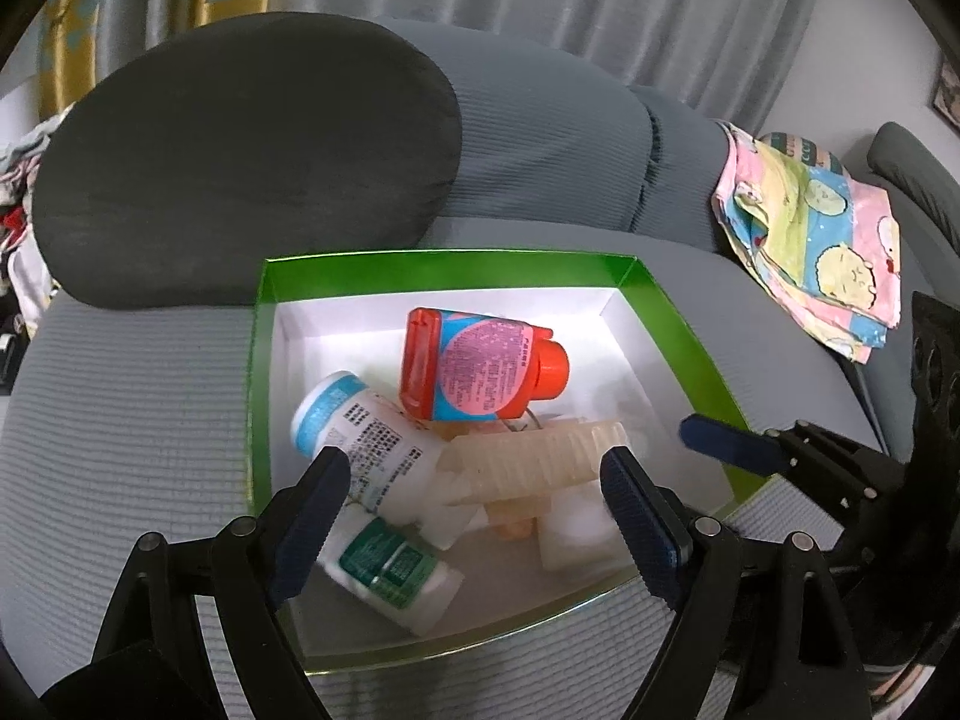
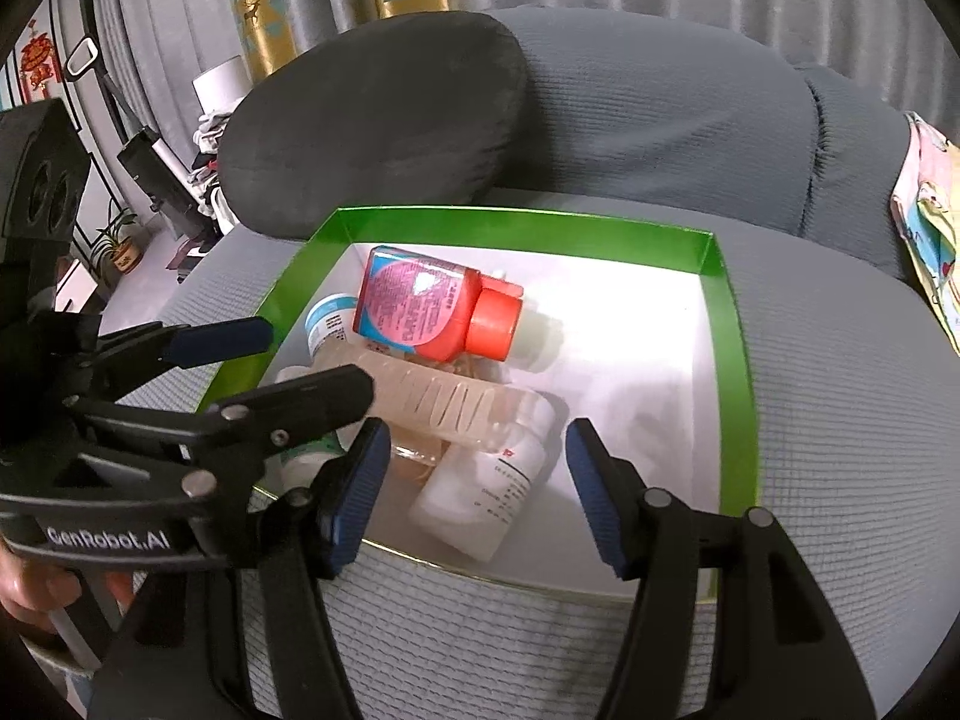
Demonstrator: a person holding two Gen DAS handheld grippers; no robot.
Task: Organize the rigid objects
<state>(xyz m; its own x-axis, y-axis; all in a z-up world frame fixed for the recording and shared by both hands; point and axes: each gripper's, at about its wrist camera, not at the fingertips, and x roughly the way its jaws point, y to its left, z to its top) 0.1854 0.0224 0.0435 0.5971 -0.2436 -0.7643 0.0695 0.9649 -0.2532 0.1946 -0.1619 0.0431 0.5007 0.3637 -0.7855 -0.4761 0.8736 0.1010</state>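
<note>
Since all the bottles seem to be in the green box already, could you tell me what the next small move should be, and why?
Probably lift both grippers up and away from the green box. The left gripper and right gripper both stand open over it with nothing between their pads, and the red-capped bottle, the clear ribbed bottle and the white bottles all lie inside.

left gripper (image 1: 474, 504): tilted down, jaws wide apart, gripping nothing | right gripper (image 2: 468, 486): tilted down too, jaws parted, empty | sits just right of the left one | bare hand (image 2: 30, 588), holding the left gripper I think
</note>
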